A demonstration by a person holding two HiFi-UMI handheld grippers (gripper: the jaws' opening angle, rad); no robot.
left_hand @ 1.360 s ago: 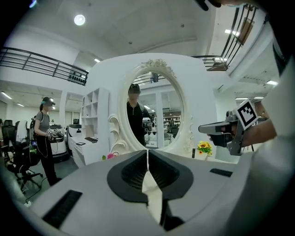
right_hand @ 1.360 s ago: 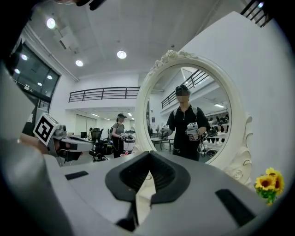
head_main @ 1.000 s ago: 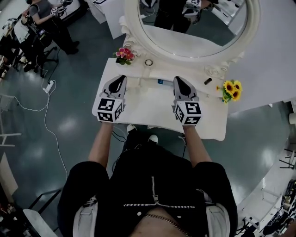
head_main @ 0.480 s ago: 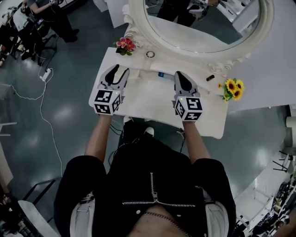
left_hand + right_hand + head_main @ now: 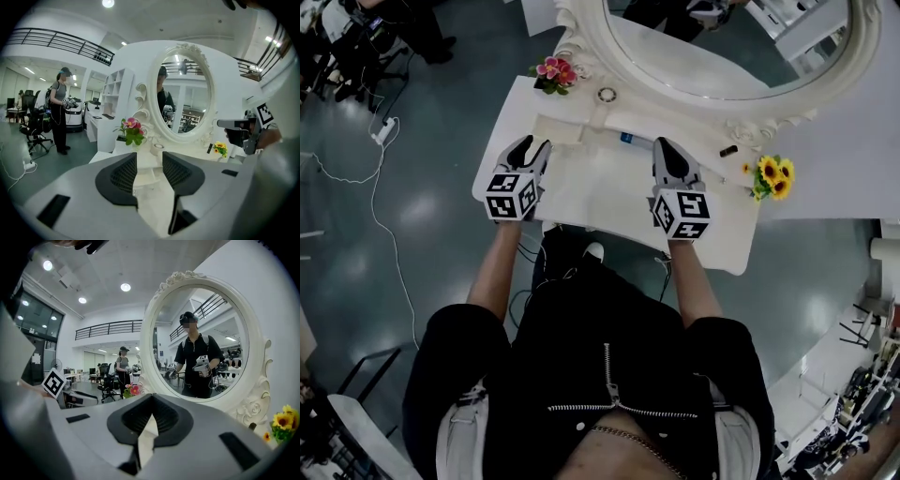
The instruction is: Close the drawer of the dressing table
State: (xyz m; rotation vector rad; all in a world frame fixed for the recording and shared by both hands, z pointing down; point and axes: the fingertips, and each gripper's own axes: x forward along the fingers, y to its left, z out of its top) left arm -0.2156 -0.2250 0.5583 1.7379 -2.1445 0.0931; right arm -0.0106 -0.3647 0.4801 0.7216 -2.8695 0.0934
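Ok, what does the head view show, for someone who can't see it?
Seen from above, a person holds two grippers over a white dressing table: the left gripper has just opened its jaws, nothing between them; the right gripper is shut. A big mirror, pink flowers and sunflowers stand behind.

Dim head view — fisheye-warped gripper views

Head view: is looking steeply down from above the person's chest, taking in the whole white tabletop [image 5: 609, 202], the left gripper [image 5: 532, 143] and the right gripper [image 5: 667, 142].
Left gripper view: is riding low behind its own jaws, facing the oval mirror [image 5: 183, 96] from the tabletop's left end, close.
Right gripper view: is facing the same mirror, closer still.
Shared: all three are taking in the mirror, pink flowers [image 5: 551, 73] and sunflowers [image 5: 771, 178].
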